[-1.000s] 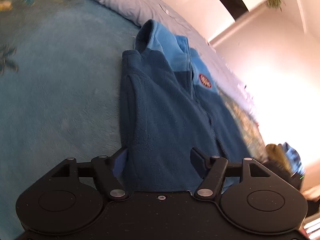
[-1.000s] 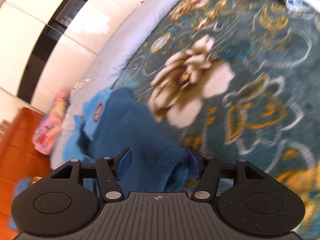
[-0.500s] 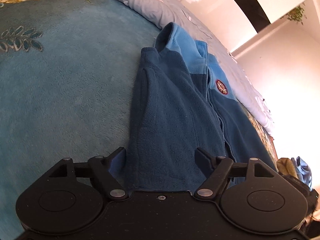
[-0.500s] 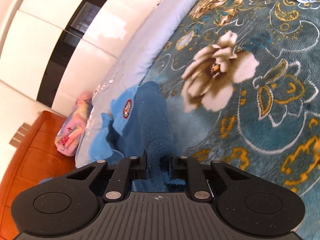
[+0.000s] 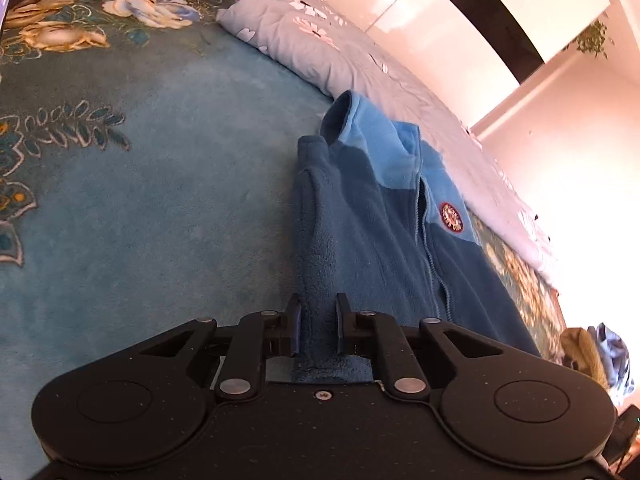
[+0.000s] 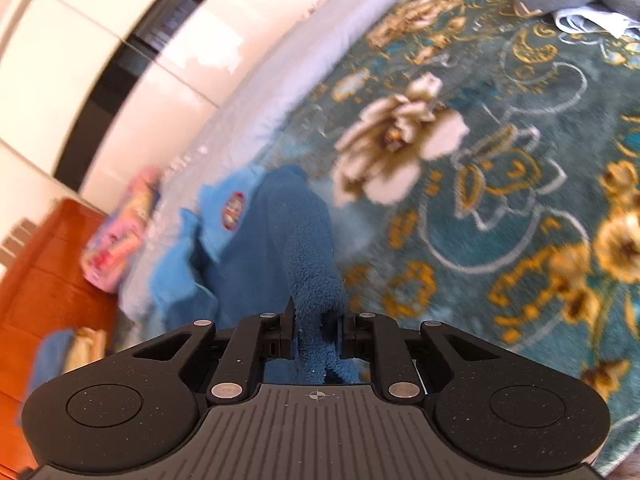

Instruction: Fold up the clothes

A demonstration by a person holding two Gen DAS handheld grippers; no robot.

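Blue fleece jacket (image 5: 372,240) lies zipped, front up, on the teal floral blanket (image 5: 140,208), collar toward the grey quilt (image 5: 332,52) along the far edge. Left gripper (image 5: 318,320) jaws pinch one hem corner; right gripper (image 6: 314,326) jaws clamp the other, fleece bunched between them.

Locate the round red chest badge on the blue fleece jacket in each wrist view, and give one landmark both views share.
Left wrist: the badge sits right of centre, on the light blue panel beside the zipper of the fleece jacket.
Right wrist: the badge is left of centre, blurred, on the light blue panel above the gripped fold.
Shared landmark: the grey floral quilt along the far edge of the teal blanket.
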